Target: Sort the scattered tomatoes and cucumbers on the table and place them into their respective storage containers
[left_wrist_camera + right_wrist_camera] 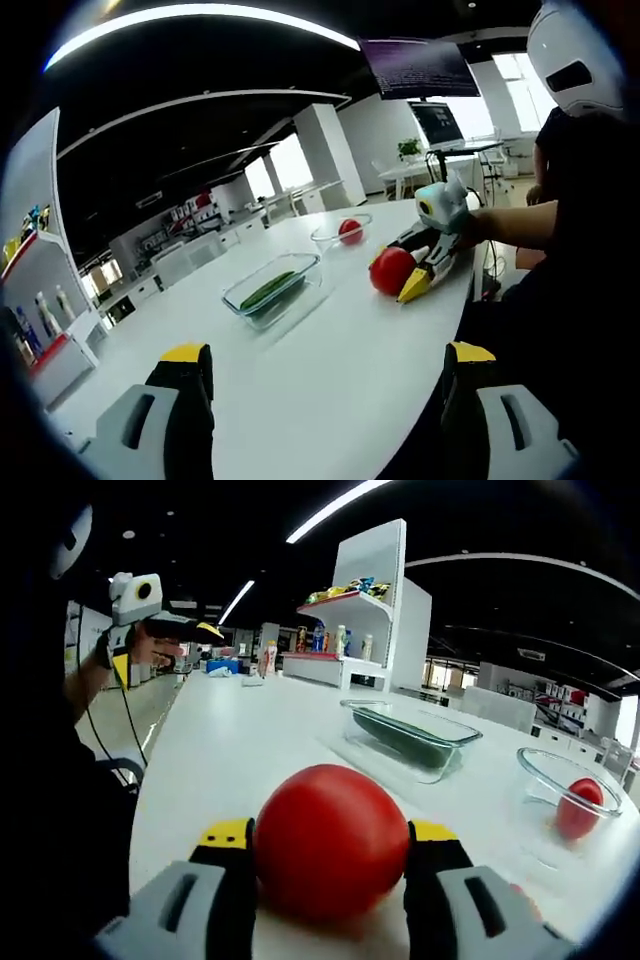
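a large red tomato (330, 842) sits between the yellow-tipped jaws of the right gripper (331, 852), which are closed against its two sides; the tomato rests low, at the white table (240, 750) surface. in the left gripper view the same tomato (392, 270) appears near the table's right edge, clamped in the right gripper (412, 277), which a person's hand (470, 226) holds from the right.

beyond the tomato, a rectangular glass container (410, 738) stands on the table with a dark green cucumber (405, 740) lying lengthwise inside it. in the left gripper view this container (274, 288) sits mid-table, cucumber (267, 290) inside. to the right of it in the right gripper view, a round glass bowl (572, 798) holds a second, smaller tomato (578, 808); in the left gripper view the bowl (340, 232) stands farther along the table, with that tomato (350, 231) in it. bowl and rectangular container stand apart from each other.

the left gripper (325, 362) hangs above the near part of the table, jaws spread wide with nothing between them. in the right gripper view the left gripper (150, 615) is raised at upper left, held in a hand, well apart from the table surface.

background: a white shelving unit (365, 610) with bottles and packets, a dark ceiling with strip lights (200, 18), and a hanging screen (420, 68).
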A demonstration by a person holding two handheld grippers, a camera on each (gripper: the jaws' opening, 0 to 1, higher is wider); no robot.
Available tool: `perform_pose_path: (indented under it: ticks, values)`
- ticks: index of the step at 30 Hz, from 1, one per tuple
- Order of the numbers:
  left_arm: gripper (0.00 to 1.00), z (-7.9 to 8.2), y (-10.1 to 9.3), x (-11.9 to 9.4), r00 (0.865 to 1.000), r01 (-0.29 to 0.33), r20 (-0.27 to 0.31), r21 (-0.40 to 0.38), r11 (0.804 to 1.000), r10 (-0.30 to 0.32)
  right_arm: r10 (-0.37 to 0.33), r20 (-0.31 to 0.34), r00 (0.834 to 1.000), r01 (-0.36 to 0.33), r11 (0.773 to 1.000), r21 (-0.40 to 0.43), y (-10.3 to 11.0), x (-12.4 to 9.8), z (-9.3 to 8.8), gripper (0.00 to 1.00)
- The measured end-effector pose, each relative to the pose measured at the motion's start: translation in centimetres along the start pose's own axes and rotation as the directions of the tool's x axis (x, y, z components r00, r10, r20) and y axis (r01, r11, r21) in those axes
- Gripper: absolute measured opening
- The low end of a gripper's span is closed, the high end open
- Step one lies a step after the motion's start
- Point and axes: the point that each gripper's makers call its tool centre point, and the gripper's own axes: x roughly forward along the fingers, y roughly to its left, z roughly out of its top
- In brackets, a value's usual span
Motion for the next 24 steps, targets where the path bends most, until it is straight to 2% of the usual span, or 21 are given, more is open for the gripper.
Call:
perform_pose_path:
  ticks: [10, 14, 17, 24]
  values:
    - [0.94, 0.4, -0.3, -0.2, 1.000, 0.016, 0.015, -0.009, 1.000, -0.016, -0.004, -0.005, 1.000, 0.004, 0.999, -0.040, -0.2, 0.1, -0.2, 0.57]
    - [0.94, 0.6, -0.2, -0.2, 1.000, 0.015, 0.024, -0.007, 1.000, -0.015, -0.034, -0.009, 0.999, 0.034, 0.998, -0.045, -0.2, 0.2, -0.3, 0.56]
    - [0.94, 0.5, 0.1, -0.1, 1.000, 0.007, 0.020, -0.007, 1.000, -0.007, -0.074, -0.027, 0.997, 0.075, 0.997, 0.027, -0.7, 0.2, -0.4, 0.55]
    - [0.93, 0.2, -0.1, -0.1, 1.000, 0.006, 0.009, -0.007, 1.000, -0.006, -0.061, -0.033, 0.998, 0.065, 0.992, 0.111, -1.1, -0.2, -0.5, 0.54]
